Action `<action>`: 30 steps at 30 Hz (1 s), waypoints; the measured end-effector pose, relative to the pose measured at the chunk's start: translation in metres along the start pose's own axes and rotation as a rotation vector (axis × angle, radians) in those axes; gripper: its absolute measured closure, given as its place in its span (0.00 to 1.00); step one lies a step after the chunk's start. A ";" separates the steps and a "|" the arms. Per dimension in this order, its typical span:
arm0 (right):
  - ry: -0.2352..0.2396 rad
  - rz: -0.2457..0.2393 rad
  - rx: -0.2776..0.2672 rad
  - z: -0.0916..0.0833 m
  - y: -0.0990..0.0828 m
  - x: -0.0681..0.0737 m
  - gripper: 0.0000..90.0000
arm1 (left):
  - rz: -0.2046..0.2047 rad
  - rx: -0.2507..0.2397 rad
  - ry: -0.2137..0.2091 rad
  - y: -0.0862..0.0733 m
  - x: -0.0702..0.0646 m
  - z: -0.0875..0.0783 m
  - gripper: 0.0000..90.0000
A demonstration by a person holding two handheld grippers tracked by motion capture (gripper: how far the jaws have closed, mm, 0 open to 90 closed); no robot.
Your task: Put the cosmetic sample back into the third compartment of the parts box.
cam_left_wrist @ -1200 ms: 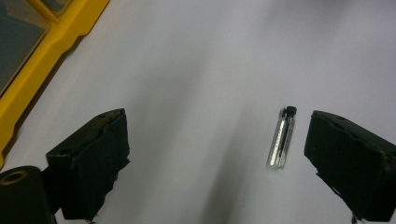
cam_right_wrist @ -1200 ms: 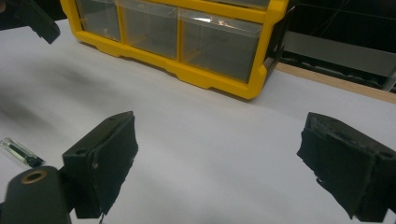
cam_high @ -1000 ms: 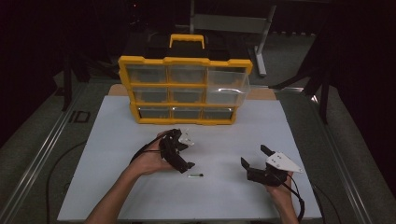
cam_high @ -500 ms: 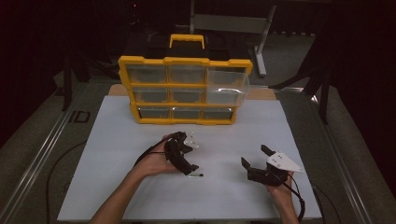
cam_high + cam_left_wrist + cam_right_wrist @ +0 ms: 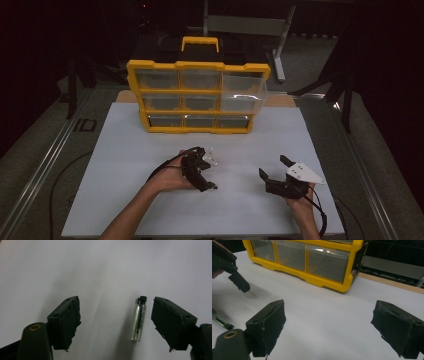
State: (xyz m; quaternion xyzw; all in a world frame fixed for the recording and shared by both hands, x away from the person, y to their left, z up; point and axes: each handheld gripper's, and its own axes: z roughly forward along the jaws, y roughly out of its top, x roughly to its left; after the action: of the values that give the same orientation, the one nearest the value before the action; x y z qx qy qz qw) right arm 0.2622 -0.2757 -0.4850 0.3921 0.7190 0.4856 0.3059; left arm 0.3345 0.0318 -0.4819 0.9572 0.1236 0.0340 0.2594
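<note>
Btwn closing left gripper point(image 5: 113, 325) jaws, untouched: small vial point(image 5: 138, 320); right gripper point(image 5: 332, 330) wide, empty

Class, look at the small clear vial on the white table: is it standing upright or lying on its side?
Lying on its side: the vial rests flat along the white table, black cap at one end.

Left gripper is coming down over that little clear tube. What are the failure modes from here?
1. The clear tube lies well off-centre between the left gripper's fingers, close to one finger. The jaws have just been closing, still untouched; that finger may push it sideways first, so it could roll or skew.
2. It is small, round and lies flat on the smooth white sheet, so it may squirt out or be missed.
3. The right gripper sits open nearby, apart; a stray tube could roll toward it.
</note>
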 end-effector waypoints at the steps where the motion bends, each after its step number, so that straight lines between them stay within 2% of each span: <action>1: 0.000 -0.002 0.000 0.000 0.000 0.000 0.12 | 0.001 -0.003 -0.006 0.000 0.000 0.001 0.30; 9: -0.009 0.002 -0.002 -0.002 0.000 -0.002 0.12 | 0.017 0.019 -0.045 -0.005 -0.006 0.011 0.46; 14: -0.011 0.005 -0.005 -0.002 0.000 -0.003 0.12 | 0.033 0.043 -0.044 -0.009 -0.009 0.015 0.59; 23: -0.015 0.002 -0.003 -0.002 0.000 -0.003 0.12 | 0.037 0.040 -0.052 -0.009 -0.009 0.014 0.80; 25: -0.016 0.001 -0.002 -0.003 0.000 -0.003 0.12 | 0.034 0.041 -0.055 -0.009 -0.009 0.014 0.88; 30: -0.016 0.002 -0.004 -0.003 0.000 -0.003 0.13 | 0.016 0.033 -0.065 -0.009 -0.007 0.014 0.91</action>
State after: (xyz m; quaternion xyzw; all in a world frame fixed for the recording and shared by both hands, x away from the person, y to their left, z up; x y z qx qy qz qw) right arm 0.2611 -0.2794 -0.4840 0.3959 0.7153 0.4840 0.3119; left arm 0.3275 0.0310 -0.4987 0.9630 0.1080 0.0029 0.2470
